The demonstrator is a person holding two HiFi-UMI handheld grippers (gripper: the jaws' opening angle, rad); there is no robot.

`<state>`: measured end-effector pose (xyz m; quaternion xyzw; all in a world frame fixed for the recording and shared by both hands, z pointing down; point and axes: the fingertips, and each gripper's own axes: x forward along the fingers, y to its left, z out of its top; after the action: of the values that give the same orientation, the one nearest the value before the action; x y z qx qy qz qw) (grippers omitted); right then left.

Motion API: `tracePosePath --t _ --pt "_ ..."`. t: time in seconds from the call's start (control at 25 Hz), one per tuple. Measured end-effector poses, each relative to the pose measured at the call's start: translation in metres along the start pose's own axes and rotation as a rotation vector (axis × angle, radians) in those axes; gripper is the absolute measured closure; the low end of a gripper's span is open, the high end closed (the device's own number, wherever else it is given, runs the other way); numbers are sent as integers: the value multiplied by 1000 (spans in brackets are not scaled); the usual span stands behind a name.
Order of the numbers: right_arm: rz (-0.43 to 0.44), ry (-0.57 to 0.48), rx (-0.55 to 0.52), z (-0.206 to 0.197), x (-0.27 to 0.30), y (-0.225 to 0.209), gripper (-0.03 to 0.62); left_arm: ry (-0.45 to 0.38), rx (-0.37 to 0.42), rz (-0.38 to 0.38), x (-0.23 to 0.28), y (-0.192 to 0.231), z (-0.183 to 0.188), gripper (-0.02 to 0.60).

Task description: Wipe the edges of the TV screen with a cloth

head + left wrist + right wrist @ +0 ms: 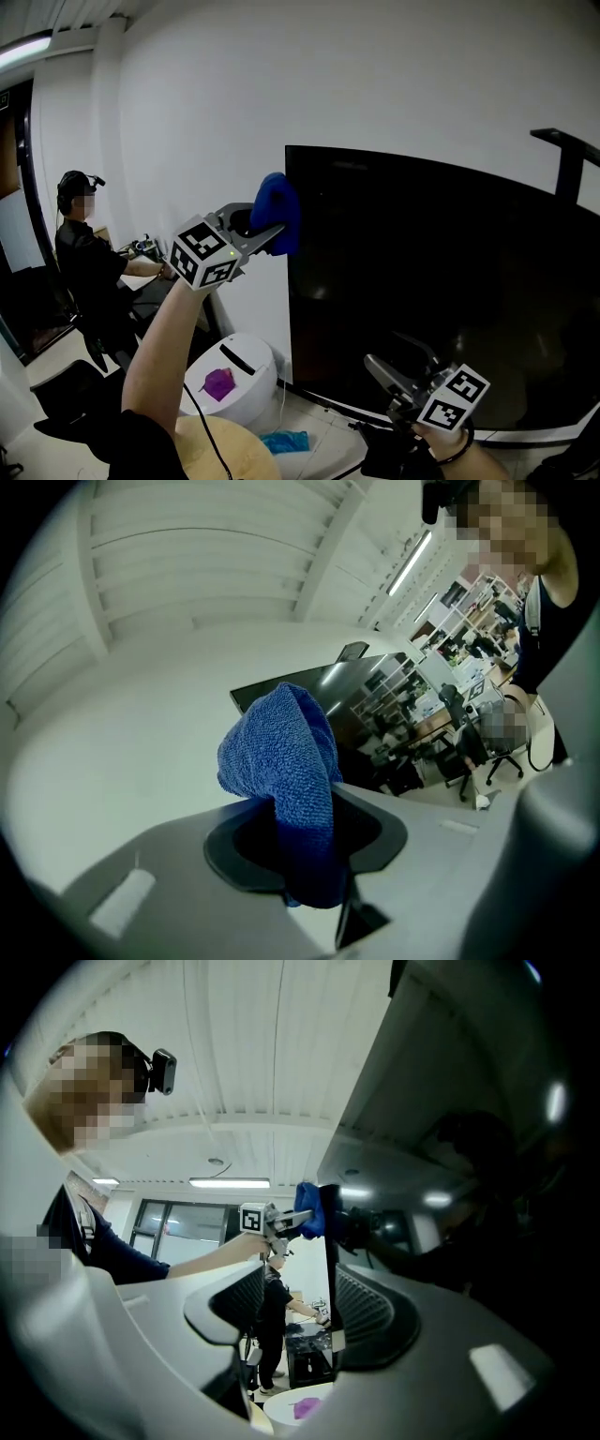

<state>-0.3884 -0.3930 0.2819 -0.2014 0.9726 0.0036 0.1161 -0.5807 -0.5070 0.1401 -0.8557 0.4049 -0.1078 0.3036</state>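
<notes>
A large black TV [441, 300] stands against the white wall. Its left edge runs down from the top left corner. My left gripper [265, 232] is shut on a blue cloth [277, 212], and the bunched cloth rests against the TV's upper left edge. In the left gripper view the cloth [286, 771] rises out of the closed jaws of the left gripper [302, 832], with the TV [347, 700] behind it. My right gripper [394, 361] hangs low in front of the screen's bottom part, open, gripping nothing. Beyond the jaws of the right gripper [298, 1288], the TV's left edge [330, 1269] and the cloth [309, 1208] are visible.
A person [82, 258] sits at a desk at the far left. A white round bin [246, 370] with a purple scrap on its lid stands by the TV's lower left. A wooden round top [225, 450] and a blue rag [284, 441] lie below. A black bracket [567, 155] sticks out at the top right.
</notes>
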Motion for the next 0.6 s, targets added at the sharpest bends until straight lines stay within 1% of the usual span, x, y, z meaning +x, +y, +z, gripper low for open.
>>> tracePosePath --t 0.2,0.32,0.44,0.6 --pt "28 -32 -52 31 4 12 349 -3 22 18 2 28 36 476" --pt "52 -55 -59 47 3 17 350 12 37 20 5 38 51 476" --pt "56 -74 -64 61 1 15 352 27 52 20 7 47 62 476" --pt "63 -108 -67 81 -4 9 356 31 48 13 10 62 81 476"
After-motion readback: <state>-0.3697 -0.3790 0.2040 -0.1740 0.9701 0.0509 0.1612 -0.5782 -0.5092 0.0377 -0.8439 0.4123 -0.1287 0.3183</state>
